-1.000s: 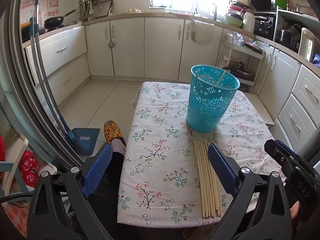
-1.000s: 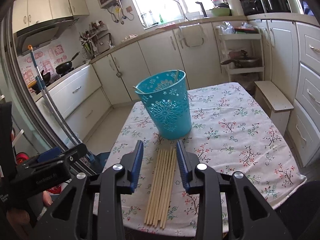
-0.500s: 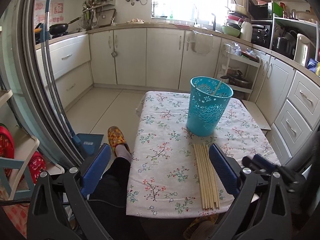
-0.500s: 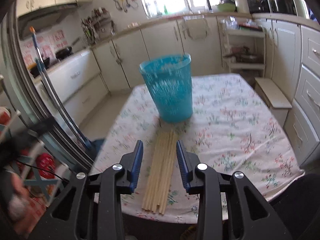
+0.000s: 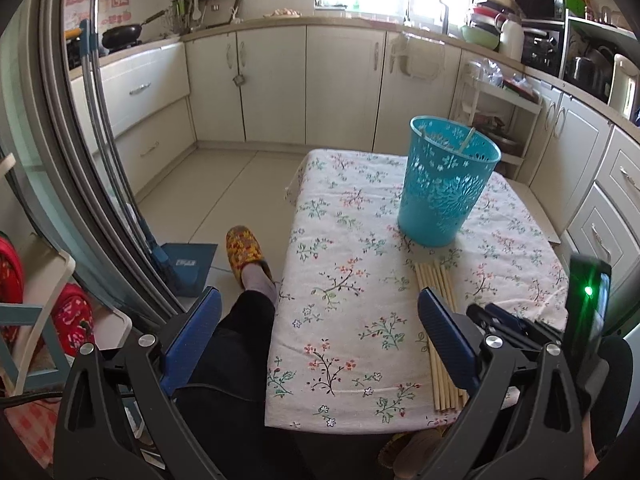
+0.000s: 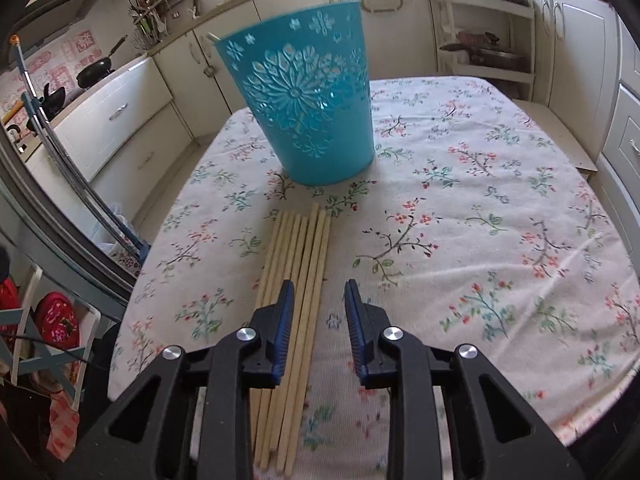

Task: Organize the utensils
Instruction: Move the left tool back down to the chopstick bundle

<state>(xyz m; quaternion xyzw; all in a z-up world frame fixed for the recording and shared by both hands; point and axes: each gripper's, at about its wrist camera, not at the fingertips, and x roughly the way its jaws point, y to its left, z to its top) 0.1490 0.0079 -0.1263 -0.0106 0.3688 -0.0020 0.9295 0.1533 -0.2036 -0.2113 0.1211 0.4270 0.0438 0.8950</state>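
Now the right gripper (image 6: 318, 294) hangs low over the table (image 6: 480, 208), its blue pads spread apart, nothing pinched between them. A bundle of wooden chopsticks (image 6: 298, 264) lies flat on the floral cloth, running from 6 o'clock up toward 12; its right-hand sticks pass between the pads, the rest lie under and beside the left pad. Straight ahead at 12 o'clock stands the turquoise basket (image 6: 310, 104), upright, just past the stick tips. Over on the other side, the left gripper (image 5: 316, 306) is spread wide, holding nothing, off the table's near edge; the chopsticks (image 5: 434, 292) sit at its 2 o'clock, by its right pad, basket (image 5: 444, 184) beyond.
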